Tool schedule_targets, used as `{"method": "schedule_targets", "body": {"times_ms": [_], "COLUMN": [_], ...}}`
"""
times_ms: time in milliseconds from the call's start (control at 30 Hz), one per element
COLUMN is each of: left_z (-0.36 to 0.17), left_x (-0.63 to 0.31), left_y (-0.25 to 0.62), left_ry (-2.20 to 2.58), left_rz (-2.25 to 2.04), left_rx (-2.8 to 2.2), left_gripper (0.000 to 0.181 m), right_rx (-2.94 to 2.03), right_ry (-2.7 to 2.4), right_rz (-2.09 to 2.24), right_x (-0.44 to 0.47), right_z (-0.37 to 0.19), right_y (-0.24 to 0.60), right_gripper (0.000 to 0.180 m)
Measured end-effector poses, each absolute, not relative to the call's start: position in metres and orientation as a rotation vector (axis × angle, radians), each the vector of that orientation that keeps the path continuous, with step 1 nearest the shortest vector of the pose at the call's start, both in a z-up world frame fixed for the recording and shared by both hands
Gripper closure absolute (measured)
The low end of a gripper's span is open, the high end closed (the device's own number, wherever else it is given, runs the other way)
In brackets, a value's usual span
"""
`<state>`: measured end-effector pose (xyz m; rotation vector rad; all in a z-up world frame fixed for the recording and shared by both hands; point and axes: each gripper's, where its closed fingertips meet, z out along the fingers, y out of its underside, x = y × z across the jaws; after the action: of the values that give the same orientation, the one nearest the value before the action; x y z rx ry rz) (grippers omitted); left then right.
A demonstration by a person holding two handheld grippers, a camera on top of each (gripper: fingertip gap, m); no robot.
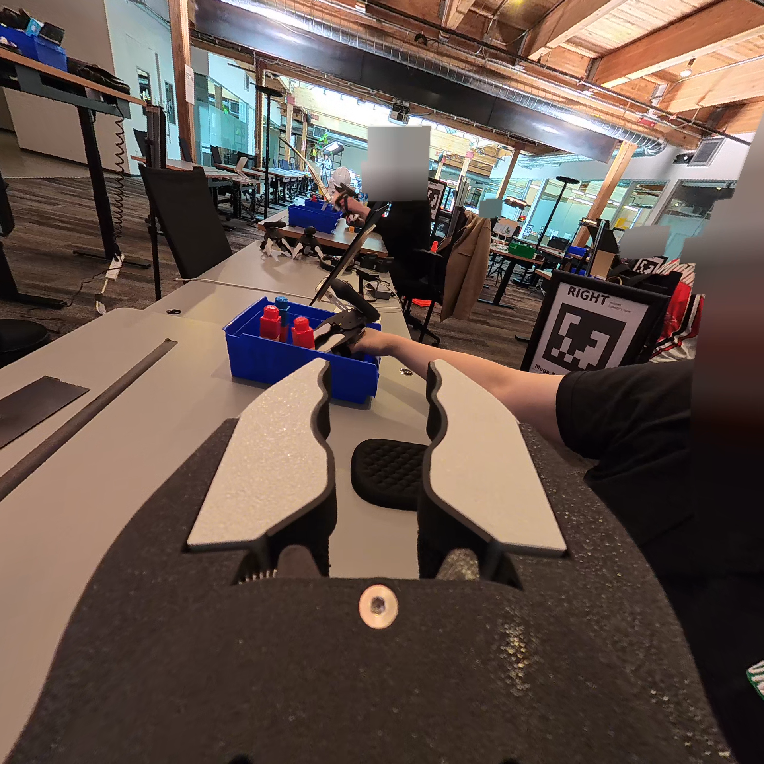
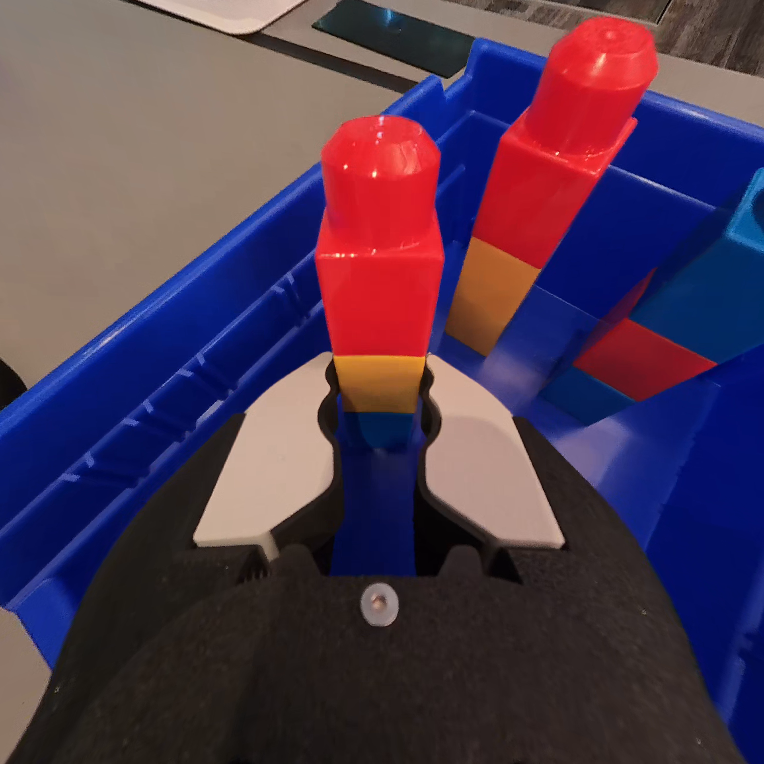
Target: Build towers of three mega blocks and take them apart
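In the blue bin (image 2: 173, 372), our right gripper (image 2: 378, 397) clasps the upright tower (image 2: 378, 297) (left gripper (image 1: 378, 397) idle, agape, farther off).

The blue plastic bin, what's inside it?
Inside the blue plastic bin stand three block towers, one gripped by the right gripper. Its floor beneath them is hidden.

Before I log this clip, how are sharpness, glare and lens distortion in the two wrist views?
Left wrist view: strong fisheye bend in the ceiling beams and table, bright windows behind, the blue bin sharp. Right wrist view: soft overall, specular glints on the red top block of the tower in the right gripper, bin wall bowed by the lens.
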<state>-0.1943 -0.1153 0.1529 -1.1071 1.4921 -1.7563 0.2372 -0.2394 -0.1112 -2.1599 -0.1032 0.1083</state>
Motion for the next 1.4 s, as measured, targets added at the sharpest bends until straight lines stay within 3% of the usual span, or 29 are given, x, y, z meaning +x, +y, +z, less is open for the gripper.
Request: {"method": "schedule_targets", "body": {"times_ms": [1067, 1133, 1400], "left_z": [0.161, 0.161, 0.162], "left_x": [-0.202, -0.202, -0.204], "left_y": [-0.117, -0.117, -0.115], "left_ry": [1.473, 1.474, 1.465], "left_rz": [-1.772, -1.772, -1.771], "left_rx": [-1.082, -1.082, -1.081], "left_gripper": [0.137, 0.137, 0.137], "right_rx": [-2.238, -2.249, -2.189], "right_ry": [0.382, 0.382, 0.304], "right_rz": [-0.114, -0.143, -0.253], "right_x": [0.251, 0.254, 0.258], "right_z": [-0.125, -0.127, -0.098], "right_y": [-0.239, -0.24, -0.246], "right_gripper": [0.142, 0.127, 0.121]}}
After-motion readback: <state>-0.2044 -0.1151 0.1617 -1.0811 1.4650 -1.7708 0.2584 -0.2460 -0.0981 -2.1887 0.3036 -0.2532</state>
